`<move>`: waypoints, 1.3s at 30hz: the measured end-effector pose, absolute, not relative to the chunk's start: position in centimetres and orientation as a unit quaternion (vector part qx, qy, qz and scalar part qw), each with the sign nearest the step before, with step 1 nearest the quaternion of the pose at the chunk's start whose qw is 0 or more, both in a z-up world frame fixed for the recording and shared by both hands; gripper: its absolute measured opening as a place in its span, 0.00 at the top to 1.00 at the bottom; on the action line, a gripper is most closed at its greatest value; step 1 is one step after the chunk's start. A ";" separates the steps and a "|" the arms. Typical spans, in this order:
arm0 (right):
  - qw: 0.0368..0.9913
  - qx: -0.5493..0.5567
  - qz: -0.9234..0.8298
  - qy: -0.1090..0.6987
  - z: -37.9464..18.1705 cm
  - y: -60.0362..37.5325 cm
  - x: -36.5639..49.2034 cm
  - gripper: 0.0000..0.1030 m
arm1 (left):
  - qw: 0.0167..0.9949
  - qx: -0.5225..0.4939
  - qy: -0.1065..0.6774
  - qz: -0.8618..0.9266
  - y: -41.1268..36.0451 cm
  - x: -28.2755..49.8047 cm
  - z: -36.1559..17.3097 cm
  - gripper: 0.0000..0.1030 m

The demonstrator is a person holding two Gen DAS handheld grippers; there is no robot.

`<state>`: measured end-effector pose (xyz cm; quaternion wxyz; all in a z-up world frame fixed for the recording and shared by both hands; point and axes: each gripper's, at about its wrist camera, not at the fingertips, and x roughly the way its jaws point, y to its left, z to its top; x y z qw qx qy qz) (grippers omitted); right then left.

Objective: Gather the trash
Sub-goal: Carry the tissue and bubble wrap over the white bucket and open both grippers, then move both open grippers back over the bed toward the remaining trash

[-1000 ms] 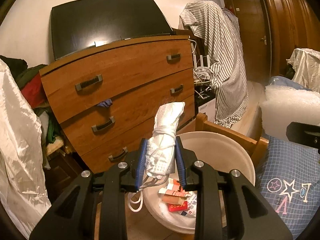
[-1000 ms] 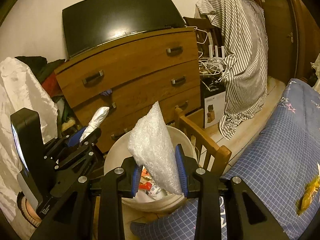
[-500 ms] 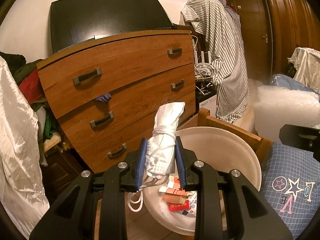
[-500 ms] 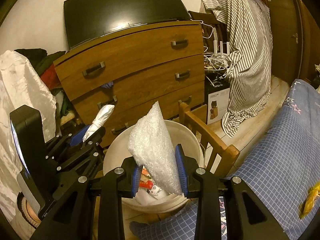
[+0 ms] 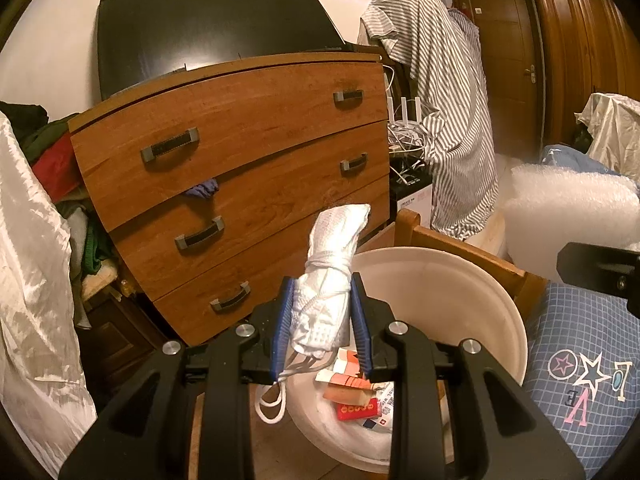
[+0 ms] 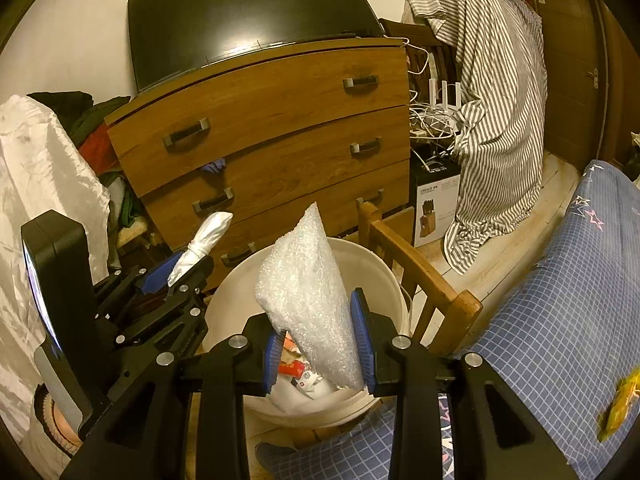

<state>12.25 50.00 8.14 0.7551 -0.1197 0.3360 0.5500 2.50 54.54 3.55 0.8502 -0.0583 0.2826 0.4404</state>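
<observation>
My left gripper (image 5: 320,320) is shut on a rolled white mask bundle (image 5: 330,276) tied with its cord, held over the left rim of a white bucket (image 5: 460,280). The bucket holds red and white wrappers (image 5: 352,392). My right gripper (image 6: 318,340) is shut on a sheet of white bubble wrap (image 6: 308,300) held over the same bucket (image 6: 376,264). The left gripper with its bundle (image 6: 200,244) shows at the left of the right wrist view. The bubble wrap (image 5: 568,208) shows at the right of the left wrist view.
A wooden chest of drawers (image 5: 240,184) stands behind the bucket with a dark TV (image 5: 208,32) on top. A wooden chair (image 6: 420,272) is beside the bucket. A blue checked bedcover (image 6: 560,320) lies right, with a yellow wrapper (image 6: 620,404) on it. Striped cloth (image 6: 492,120) hangs behind.
Both grippers have moved slightly forward toward the bucket and drawers, each still holding its item. Nothing was let go.
</observation>
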 end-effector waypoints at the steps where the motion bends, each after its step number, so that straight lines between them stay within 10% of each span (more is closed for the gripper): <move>1: 0.755 -0.120 0.551 0.335 8.1 50.1 12.3 0.68 | 0.850 -0.059 0.283 0.439 54.6 2.5 3.5 0.74; 5: 0.754 -0.123 0.553 0.332 7.9 50.6 12.2 0.67 | 0.850 -0.065 0.287 0.437 55.0 2.7 3.1 0.72; 9: 0.755 -0.124 0.550 0.335 7.3 51.0 12.6 0.42 | 0.849 -0.066 0.298 0.430 55.2 2.9 2.5 0.53; 39: 0.792 -0.083 0.513 0.320 6.6 43.3 14.0 0.42 | 0.861 -0.028 0.268 0.432 49.0 3.9 3.9 0.51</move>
